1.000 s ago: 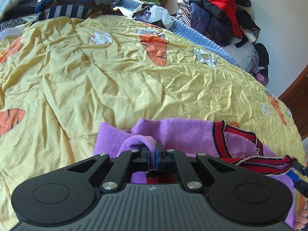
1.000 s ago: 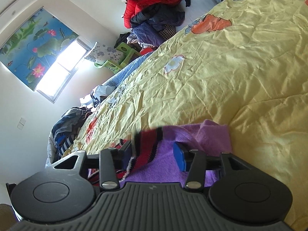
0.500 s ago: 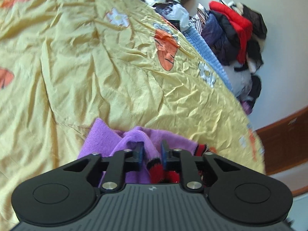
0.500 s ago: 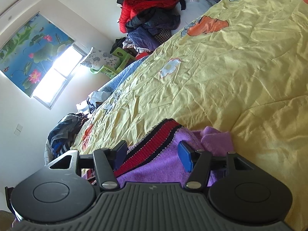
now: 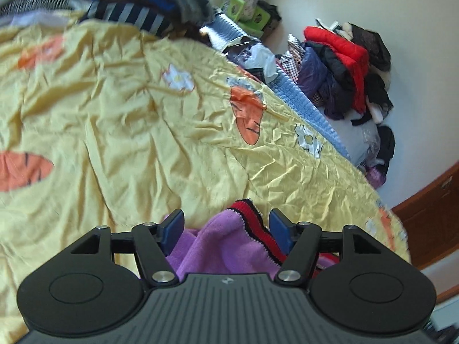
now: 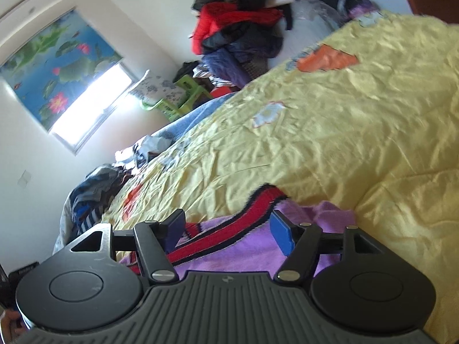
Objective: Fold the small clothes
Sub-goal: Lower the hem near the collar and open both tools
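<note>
A small purple knit sweater (image 5: 223, 246) with a red and black striped trim (image 5: 258, 229) lies bunched on the yellow bedspread (image 5: 129, 132), right under both grippers. My left gripper (image 5: 226, 226) is open, its blue pads apart on either side of the cloth, holding nothing. In the right wrist view the sweater (image 6: 246, 249) lies with its red trim (image 6: 238, 226) running across between the fingers. My right gripper (image 6: 228, 226) is open and empty just above it.
The yellow bedspread with orange and white prints (image 6: 358, 120) covers the bed. Piles of clothes (image 5: 344, 66) sit at the far side by the wall, and more clothes (image 5: 137, 8) at the back left. A green stool (image 5: 246, 14) stands behind. A window (image 6: 94, 106) is bright.
My left gripper was shut on a fold of the purple sweater; it has opened and let go. The right gripper stayed open over the sweater and shifted slightly.
</note>
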Demonstrator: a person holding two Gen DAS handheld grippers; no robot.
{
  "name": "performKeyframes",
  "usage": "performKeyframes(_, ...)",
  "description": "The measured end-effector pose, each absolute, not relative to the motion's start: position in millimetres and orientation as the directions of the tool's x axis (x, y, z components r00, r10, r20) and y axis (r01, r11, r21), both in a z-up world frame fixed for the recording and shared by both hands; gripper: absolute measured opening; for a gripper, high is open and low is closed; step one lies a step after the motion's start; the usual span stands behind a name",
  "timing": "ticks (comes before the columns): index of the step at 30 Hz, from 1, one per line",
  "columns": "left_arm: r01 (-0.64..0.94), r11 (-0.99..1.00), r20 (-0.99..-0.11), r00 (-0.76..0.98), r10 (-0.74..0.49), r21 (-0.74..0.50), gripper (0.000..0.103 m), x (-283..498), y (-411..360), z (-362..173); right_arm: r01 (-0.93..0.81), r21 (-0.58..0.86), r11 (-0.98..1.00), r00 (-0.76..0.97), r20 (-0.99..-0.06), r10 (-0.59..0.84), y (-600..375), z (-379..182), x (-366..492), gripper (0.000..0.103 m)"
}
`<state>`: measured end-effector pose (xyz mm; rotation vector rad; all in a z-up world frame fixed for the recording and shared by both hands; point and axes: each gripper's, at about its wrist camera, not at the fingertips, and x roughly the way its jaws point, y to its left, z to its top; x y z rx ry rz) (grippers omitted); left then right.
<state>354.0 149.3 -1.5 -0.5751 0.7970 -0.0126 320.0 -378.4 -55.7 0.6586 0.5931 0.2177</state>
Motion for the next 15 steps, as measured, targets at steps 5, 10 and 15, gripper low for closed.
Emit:
performKeyframes(5, -0.066, 0.921, -0.679, 0.696, -0.234, -0.385, 0.065, 336.1, 121.3, 2.2, -0.06, 0.557, 0.829, 0.772, -0.5, 0.392, -361.0, -50.4, 328.5, 0.071)
performKeyframes(10, 0.04, 0.972, -0.709, 0.678, -0.196, -0.231, 0.065, 311.3, 86.9, -3.1, 0.117, 0.48, 0.869, 0.805, -0.558, 0.2, -366.6, -49.1, 328.5, 0.071)
performKeyframes(15, 0.062, 0.988, -0.707, 0.692, -0.144, -0.141, 0.071, 288.1, 70.0, -9.0, -0.041, 0.461, 0.887, 0.791, -0.527, 0.31, -336.0, -35.9, 297.8, 0.075)
